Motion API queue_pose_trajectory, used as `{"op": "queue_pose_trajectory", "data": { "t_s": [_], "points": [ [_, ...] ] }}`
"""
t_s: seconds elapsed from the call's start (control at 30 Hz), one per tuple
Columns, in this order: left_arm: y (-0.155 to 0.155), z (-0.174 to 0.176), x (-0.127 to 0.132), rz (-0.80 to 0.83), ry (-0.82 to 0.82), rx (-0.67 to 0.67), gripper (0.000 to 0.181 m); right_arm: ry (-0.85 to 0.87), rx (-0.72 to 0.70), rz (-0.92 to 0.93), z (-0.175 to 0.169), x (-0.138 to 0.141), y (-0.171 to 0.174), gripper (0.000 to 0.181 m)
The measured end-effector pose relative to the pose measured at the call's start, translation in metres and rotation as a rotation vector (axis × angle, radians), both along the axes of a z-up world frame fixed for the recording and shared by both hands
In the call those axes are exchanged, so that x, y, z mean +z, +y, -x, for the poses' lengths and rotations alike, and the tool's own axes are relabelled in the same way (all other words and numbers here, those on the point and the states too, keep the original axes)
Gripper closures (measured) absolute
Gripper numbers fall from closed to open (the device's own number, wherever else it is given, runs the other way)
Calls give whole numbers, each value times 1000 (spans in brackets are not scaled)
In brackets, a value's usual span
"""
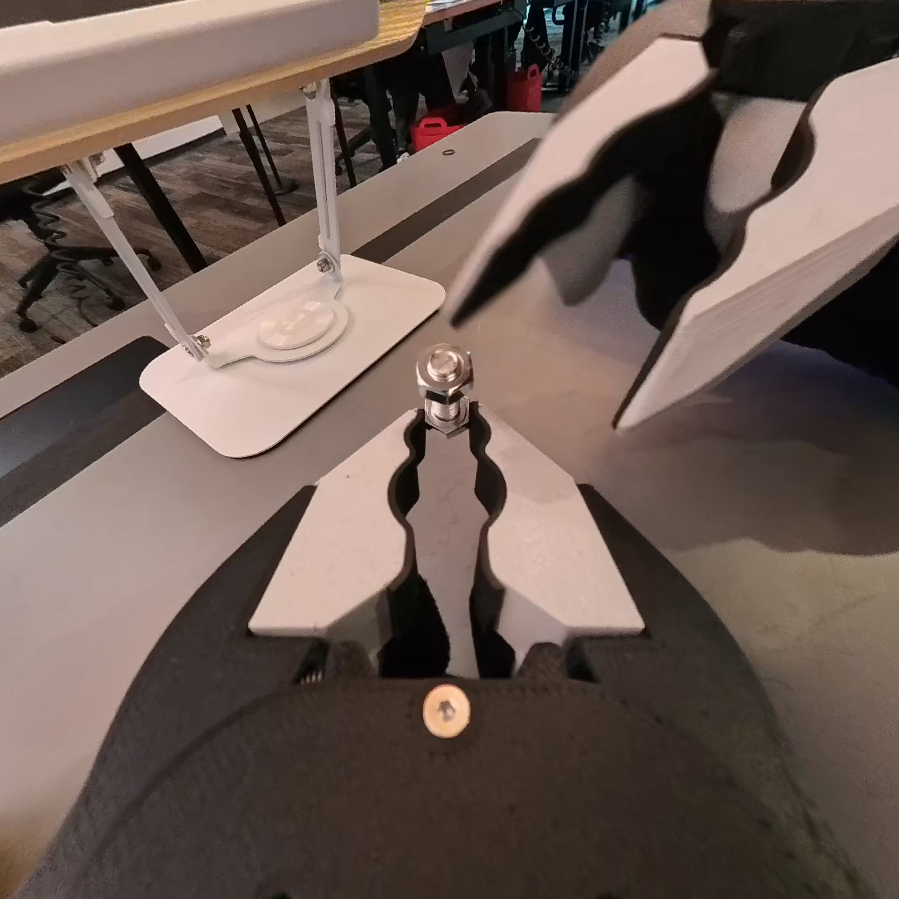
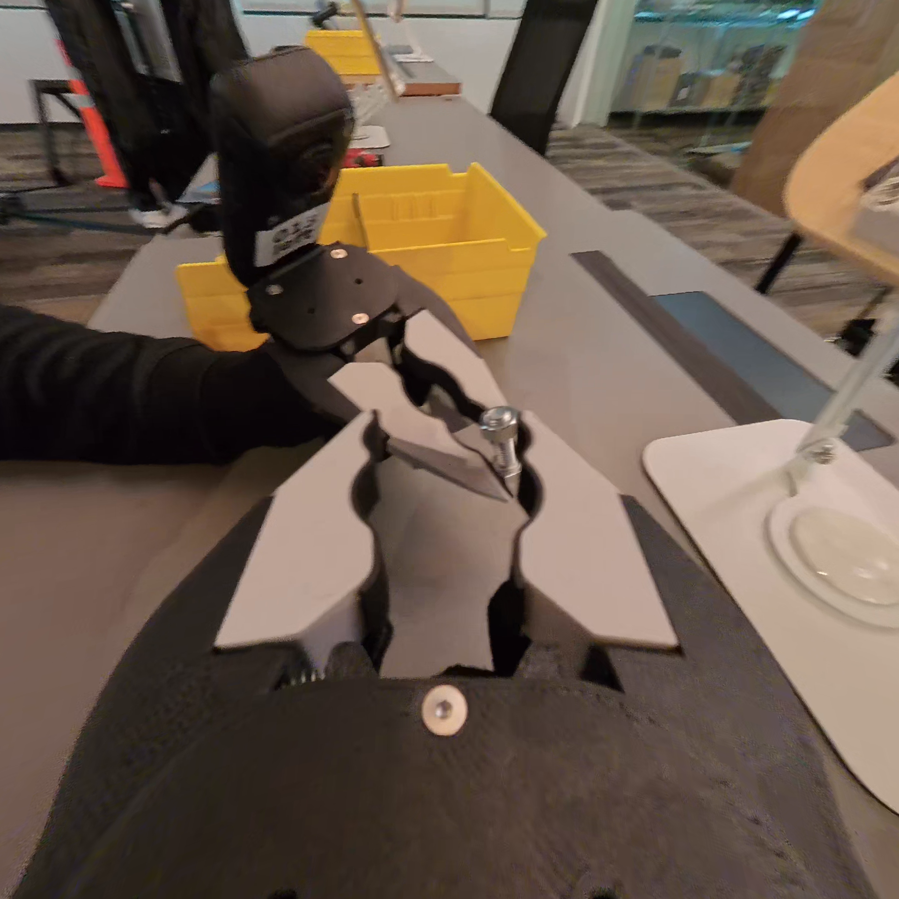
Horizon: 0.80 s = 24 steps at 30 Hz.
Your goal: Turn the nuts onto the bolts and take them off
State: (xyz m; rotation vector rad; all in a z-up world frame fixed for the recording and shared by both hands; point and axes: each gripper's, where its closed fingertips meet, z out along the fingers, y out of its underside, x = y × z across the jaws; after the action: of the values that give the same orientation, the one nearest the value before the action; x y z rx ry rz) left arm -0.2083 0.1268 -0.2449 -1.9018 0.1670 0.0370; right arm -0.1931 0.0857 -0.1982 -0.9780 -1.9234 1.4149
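Above the bench [image 1: 121, 559], your left gripper [image 1: 446, 419] jaws pinch the bolt [image 1: 445, 411] upright, nut [image 1: 444, 372] near its tip; your right gripper [image 1: 535, 369] hovers close, jaws wide.

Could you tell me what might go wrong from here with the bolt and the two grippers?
1. The left gripper pinches the bolt only at its fingertips, by the head end, so twisting force could make it slip or tip.
2. The nut sits at the thread's very end; it may drop off onto the table.
3. The open right gripper hovers close and could knock the bolt while closing.
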Motion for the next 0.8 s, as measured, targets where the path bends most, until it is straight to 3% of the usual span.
{"op": "queue_pose_trajectory", "data": {
  "t_s": [0.03,0.17,0.23,0.33,0.47,0.53,0.57,0.7,0.8],
  "points": [
    [0,0,0,0,1,-1,166,14,-29,-10,4,0,3,113],
    [0,0,0,2,0,1,166,-32,13,-11,2,-11,-4,120],
    [0,1,0,-2,-3,5,166,-75,138,12,-16,-12,-17,181],
    [0,1,0,-2,-9,3,166,-62,145,22,-20,-9,-17,178],
    [0,-1,-1,4,1,-5,166,-20,21,12,-2,-6,-4,127],
    [0,-2,-1,3,2,-8,166,5,6,2,3,-5,-4,117],
    [0,-1,0,3,3,-6,166,3,6,-9,3,-7,-5,118],
    [-1,1,1,-4,-7,0,166,-69,134,-24,-17,-14,-20,181],
    [0,-1,0,0,-2,-7,166,-35,83,2,-11,-7,-12,166]
  ]
}}
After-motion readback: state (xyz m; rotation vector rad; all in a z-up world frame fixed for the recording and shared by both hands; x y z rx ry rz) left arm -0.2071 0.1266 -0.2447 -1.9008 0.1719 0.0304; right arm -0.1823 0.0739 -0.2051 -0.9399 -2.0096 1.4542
